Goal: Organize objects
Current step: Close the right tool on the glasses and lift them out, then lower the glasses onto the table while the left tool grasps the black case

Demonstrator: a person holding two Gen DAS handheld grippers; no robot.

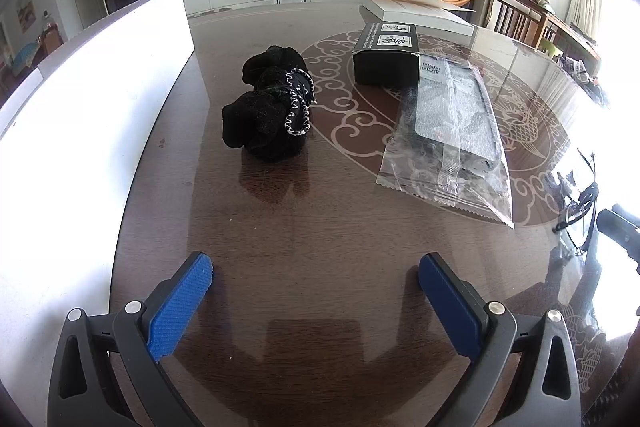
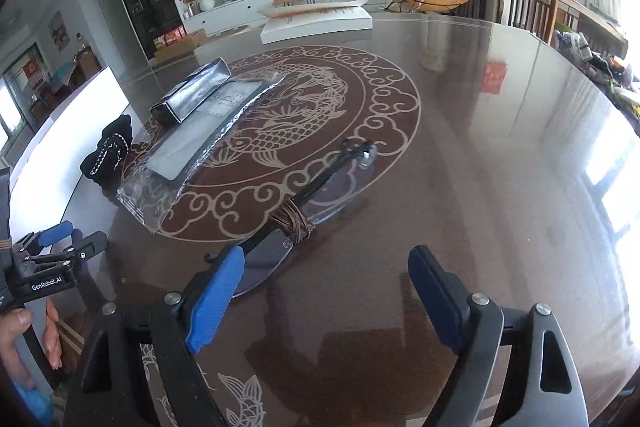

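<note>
right gripper (image 2: 324, 301): jaws stand wide, nothing between the pads, angled down at the table (image 2: 500, 155). left gripper (image 1: 316, 301): likewise wide and empty, seen in the right wrist view low at the left edge, held by a hand (image 2: 16, 339).

nearest item to the right gripper is a pair of glasses (image 2: 304, 211), lying flat on the table just ahead of and touching, or nearly touching, its left finger (image 2: 216, 301). their long axis runs diagonally, from beside that finger up and away to the right. a brown cord is wound round the middle of the frame; lenses clear, arms dark. the right hand is judged the nearer by far; the left sees the glasses only at its right edge.

further left lie a clear plastic packet (image 1: 452, 139) with a grey flat item inside, its far end touching or overlapping a black box (image 1: 386, 57). a black fabric bundle (image 1: 272, 111) with a silver chain sits apart, straight ahead of the left gripper and beside a white panel (image 1: 100, 99). a white flat box (image 1: 416, 13) lies at the far edge.

judgement: to take the glasses, the right gripper must shift left and square across the frame.
</note>
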